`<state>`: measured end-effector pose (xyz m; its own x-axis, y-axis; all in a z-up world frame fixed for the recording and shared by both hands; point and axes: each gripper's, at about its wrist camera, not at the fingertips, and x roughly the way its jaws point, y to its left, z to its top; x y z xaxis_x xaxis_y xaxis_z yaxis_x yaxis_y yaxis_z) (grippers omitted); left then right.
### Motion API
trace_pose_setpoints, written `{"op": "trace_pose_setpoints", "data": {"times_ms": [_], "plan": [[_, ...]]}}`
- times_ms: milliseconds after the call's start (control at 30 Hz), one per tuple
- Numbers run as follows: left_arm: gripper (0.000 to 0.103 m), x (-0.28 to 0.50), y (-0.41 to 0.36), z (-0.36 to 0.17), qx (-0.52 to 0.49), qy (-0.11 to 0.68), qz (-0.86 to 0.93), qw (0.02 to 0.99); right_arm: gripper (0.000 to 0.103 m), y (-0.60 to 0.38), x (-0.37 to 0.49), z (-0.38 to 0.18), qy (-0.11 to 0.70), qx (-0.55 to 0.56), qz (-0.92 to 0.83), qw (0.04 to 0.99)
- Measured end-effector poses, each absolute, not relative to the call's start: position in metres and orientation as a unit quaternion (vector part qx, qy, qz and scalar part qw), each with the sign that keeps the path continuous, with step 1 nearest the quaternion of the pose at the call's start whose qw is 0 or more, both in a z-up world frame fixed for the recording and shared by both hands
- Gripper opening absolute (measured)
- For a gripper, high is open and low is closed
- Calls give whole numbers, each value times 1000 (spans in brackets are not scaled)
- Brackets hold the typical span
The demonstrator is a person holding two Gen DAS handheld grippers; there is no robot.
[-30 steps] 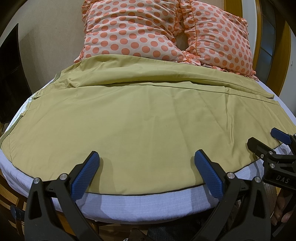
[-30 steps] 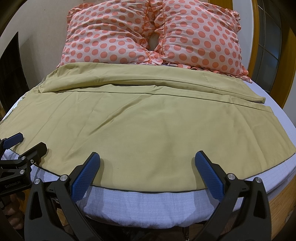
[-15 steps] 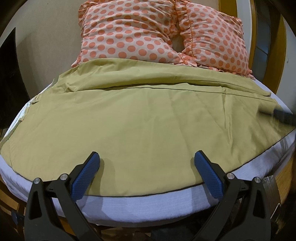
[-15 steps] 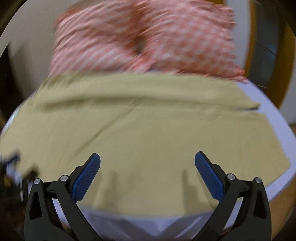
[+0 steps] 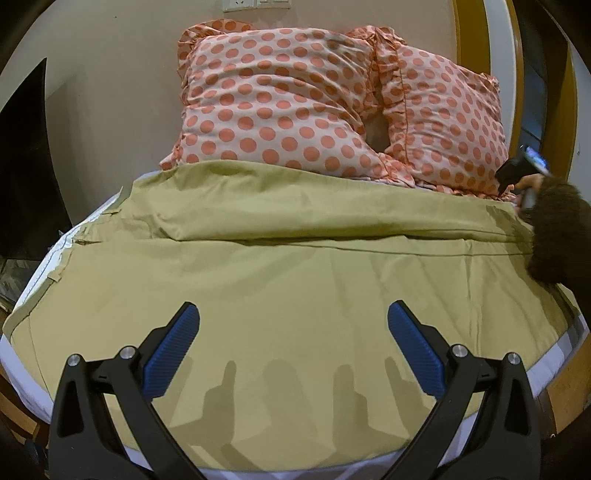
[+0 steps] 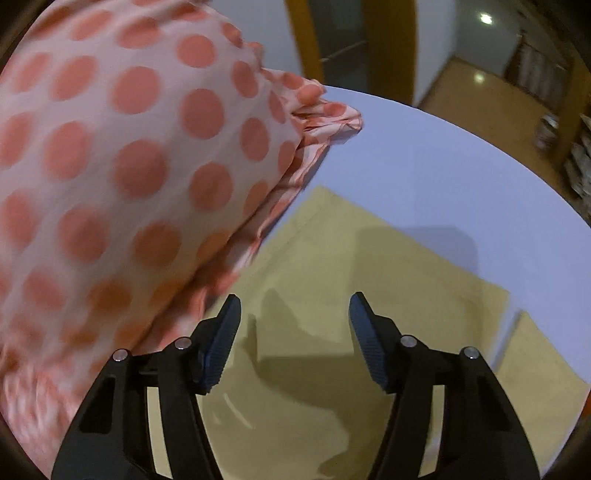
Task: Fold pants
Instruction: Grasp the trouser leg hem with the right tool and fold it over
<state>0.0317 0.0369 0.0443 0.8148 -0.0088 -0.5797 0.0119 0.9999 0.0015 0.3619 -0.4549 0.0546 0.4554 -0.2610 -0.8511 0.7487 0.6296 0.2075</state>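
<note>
Olive-khaki pants (image 5: 295, 280) lie spread flat over the white bed sheet (image 5: 554, 354), covering most of the mattress w/ one leg folded over along the far side, just below the pillows. Two polka-dot pillows (image 5: 280, 107), pink w/ coral spots & ruffled edges, stand against the beige wall beyond the pants; their lower edges touch the folded leg.

Left gripper (image 5: 293, 347) hovers over the near part of the pants, jaws wide apart, blue pads (image 5: 171, 354) empty, nothing between them. Its shadows fall on the fabric right below.

Right gripper (image 6: 293, 343) is at the far right corner of the pants, beside the right-hand pillow (image 6: 122, 192), which fills the left of the right wrist view. Jaws parted at a medium gap, holding nothing; pant-leg end (image 6: 369, 280) lies flat under them on the sheet (image 6: 424, 155). Can't tell if the tips touch the cloth. In the left wrist view that gripper (image 5: 519, 171) shows as a dark shape past the pants' far right edge, w/ the person's dark fuzzy sleeve (image 5: 557, 229) over the fabric.

Wooden door frame (image 5: 476, 48) stands right of the pillows; wall socket plate (image 5: 255, 3) above them.
</note>
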Motion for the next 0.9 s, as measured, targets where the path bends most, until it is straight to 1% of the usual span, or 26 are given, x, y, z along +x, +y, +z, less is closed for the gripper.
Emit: {"op": "trace_pose_setpoints", "data": {"times_ms": [67, 133, 200, 267, 300, 333, 400, 467, 567, 667, 800, 867, 900], "plan": [[101, 30, 40, 45, 4, 297, -4, 955, 64, -460, 379, 45, 417, 304, -328, 791], [101, 32, 41, 46, 7, 293, -3, 956, 64, -465, 385, 44, 411, 274, -358, 792], [101, 38, 41, 44, 8, 297, -2, 955, 59, -465, 392, 37, 420, 224, -377, 795], [101, 42, 40, 40, 8, 302, -2, 953, 44, -462, 390, 33, 403, 185, -359, 821], [101, 44, 40, 38, 6, 306, -4, 952, 40, -461, 388, 30, 398, 172, -348, 831], [101, 46, 41, 36, 4, 310, -5, 951, 30, -460, 386, 28, 392, 164, -333, 842], [101, 50, 41, 32, -2, 321, -7, 947, 21, -465, 385, 25, 387, 165, -319, 849], [101, 52, 44, 29, -8, 329, -4, 944, 9, -478, 388, 25, 381, 185, -307, 852], [101, 50, 54, 29, -33, 337, -3, 941, 5, -504, 371, 19, 348, 272, -262, 858], [101, 42, 66, 32, -58, 331, -2, 942, 4, -517, 346, 25, 309, 327, -222, 865], [101, 29, 76, 42, -76, 309, -1, 948, 4, -536, 278, 45, 240, 361, -143, 890], [101, 25, 79, 47, -80, 300, -3, 950, 4, -538, 221, 53, 209, 377, -101, 897], [101, 22, 81, 50, -83, 294, -4, 952, 4, -519, 188, 61, 201, 379, -89, 899]]}}
